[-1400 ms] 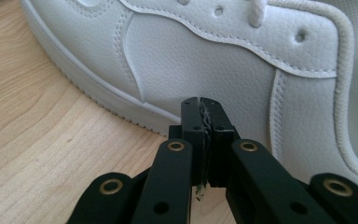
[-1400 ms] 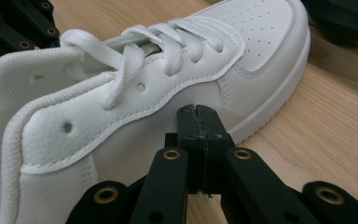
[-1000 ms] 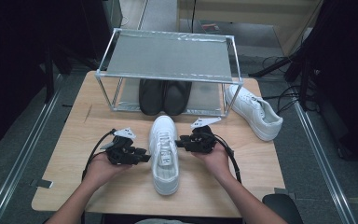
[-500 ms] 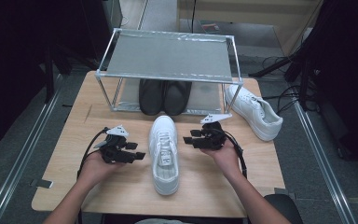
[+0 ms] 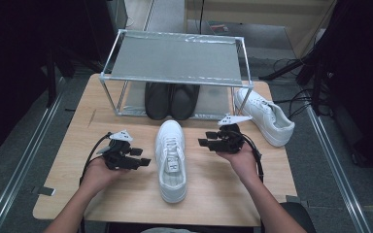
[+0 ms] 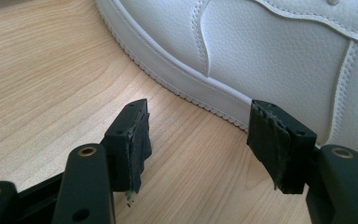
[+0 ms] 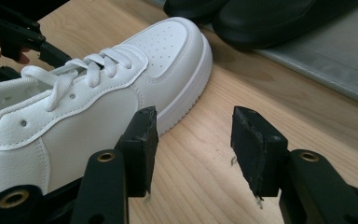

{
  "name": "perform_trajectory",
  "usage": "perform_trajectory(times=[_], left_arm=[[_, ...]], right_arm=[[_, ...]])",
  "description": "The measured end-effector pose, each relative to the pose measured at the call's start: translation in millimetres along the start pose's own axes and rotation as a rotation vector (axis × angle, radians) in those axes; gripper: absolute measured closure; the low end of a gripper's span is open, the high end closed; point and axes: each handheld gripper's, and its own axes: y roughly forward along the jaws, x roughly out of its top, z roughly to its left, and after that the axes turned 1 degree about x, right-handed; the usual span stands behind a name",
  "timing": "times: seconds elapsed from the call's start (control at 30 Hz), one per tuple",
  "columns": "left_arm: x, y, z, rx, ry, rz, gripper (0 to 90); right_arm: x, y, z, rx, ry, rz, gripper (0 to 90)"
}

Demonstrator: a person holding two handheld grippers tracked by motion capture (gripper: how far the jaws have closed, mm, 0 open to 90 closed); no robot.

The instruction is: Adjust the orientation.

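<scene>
On table (image 5: 77, 145): two white shoes (image 5: 171, 160), two black (image 5: 170, 99).

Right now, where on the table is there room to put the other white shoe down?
Bare wood lies left of the left hand-held gripper, up to the table edge, and along the near right edge. It is crowded mid-table around the white shoe, and at the rack with the black shoes.

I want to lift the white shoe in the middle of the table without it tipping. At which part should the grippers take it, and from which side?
Probably grip the white shoe at its mid sidewalls, one gripper from each side. It lies flat on its sole, toe toward the rack, with firm, nearly upright sides. The left gripper and right gripper already flank it, jaws open, just released.
</scene>
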Motion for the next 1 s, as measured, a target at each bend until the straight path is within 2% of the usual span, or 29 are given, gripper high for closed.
perform_trajectory(times=[0.23, 0.63, 1.0], left_arm=[[1.4, 2.5, 0.9, -0.008, -0.002, 0.006, 39.4], [3.1, 6.1, 0.9, -0.007, 0.007, 0.029, 39.4], [7.4, 10.3, 0.2, -0.02, 0.02, 0.013, 39.5]], right_arm=[[-1.1, -15.3, -10.5, -0.024, 0.019, -0.017, 52.1], [-3.7, -36.4, -31.4, -0.092, 0.051, -0.032, 52.1], [-12.4, -57.1, -53.2, -0.157, 0.093, -0.042, 51.7]])
